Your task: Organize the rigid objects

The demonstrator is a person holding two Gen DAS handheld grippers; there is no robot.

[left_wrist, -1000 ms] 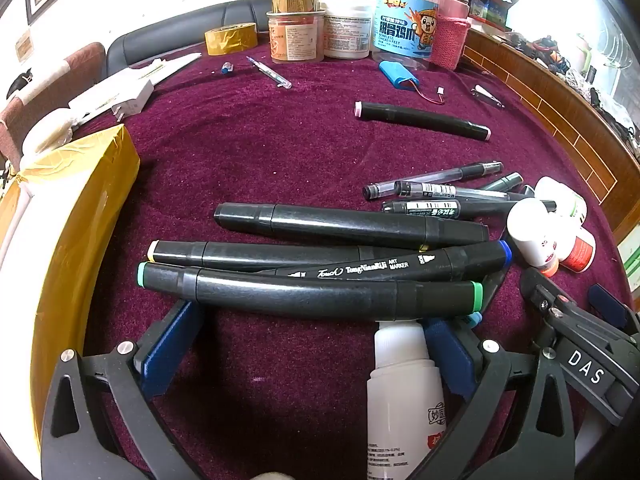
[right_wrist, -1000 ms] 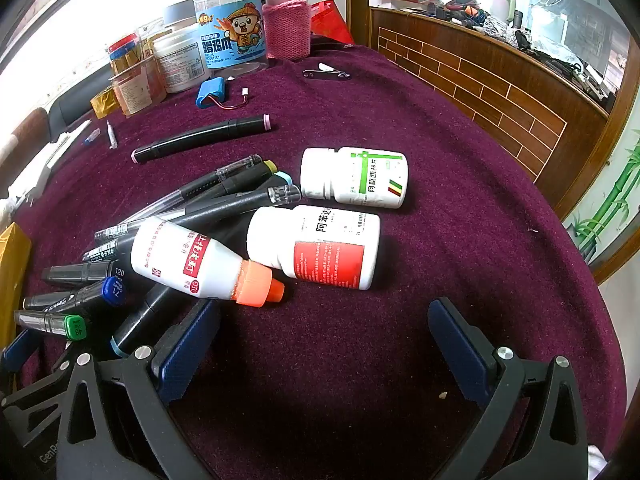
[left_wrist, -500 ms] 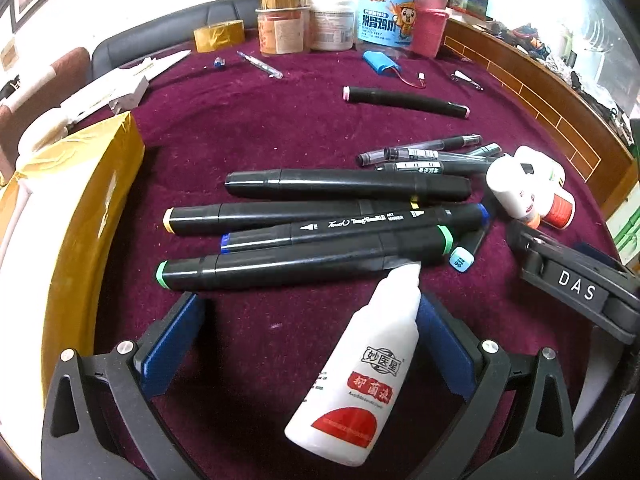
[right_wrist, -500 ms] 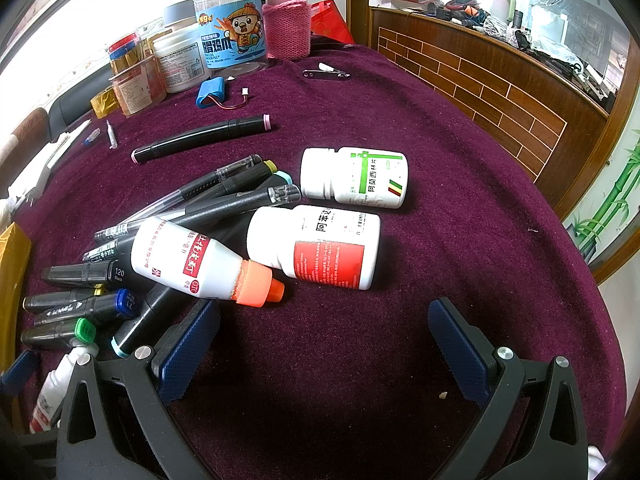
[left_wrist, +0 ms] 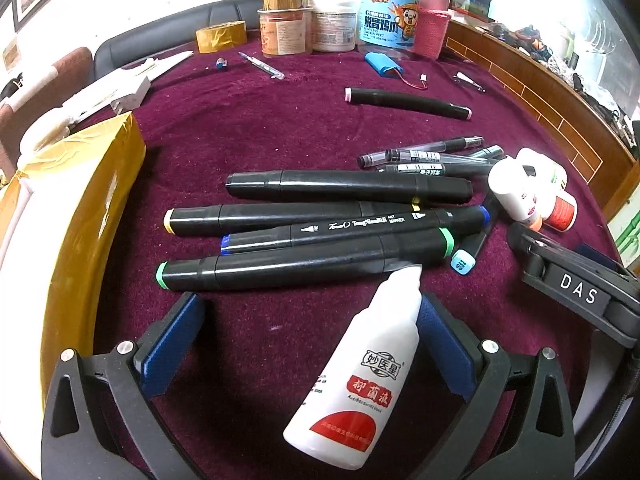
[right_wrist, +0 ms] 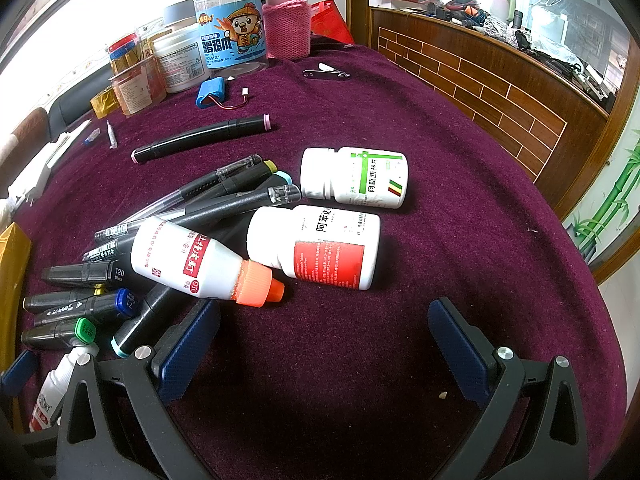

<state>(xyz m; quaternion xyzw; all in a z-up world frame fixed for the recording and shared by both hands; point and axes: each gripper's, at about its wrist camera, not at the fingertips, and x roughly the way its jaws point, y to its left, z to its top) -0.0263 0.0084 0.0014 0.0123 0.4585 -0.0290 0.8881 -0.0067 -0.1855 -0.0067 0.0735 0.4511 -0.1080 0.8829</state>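
Observation:
My left gripper (left_wrist: 308,336) is open on the maroon cloth. A small white dropper bottle with a red label (left_wrist: 356,376) lies loose between its fingers, leaning by the right pad (left_wrist: 444,344). Just beyond lies a row of black markers (left_wrist: 312,232). My right gripper (right_wrist: 324,344) is open and empty. Ahead of it lie a white bottle with an orange cap (right_wrist: 200,260), a white bottle with a red label (right_wrist: 320,246) and a white bottle with a green label (right_wrist: 356,176). The dropper bottle also shows in the right wrist view (right_wrist: 56,384).
A gold box (left_wrist: 60,220) stands at the left. A lone black marker (left_wrist: 408,98) and thin pens (left_wrist: 432,156) lie farther out. Jars, tape and a blue battery pack (left_wrist: 382,64) stand at the back. A wooden rail (right_wrist: 500,80) borders the table's right side.
My left gripper has pulled back from the markers and the dropper bottle now lies free between its fingers. The right gripper has not moved.

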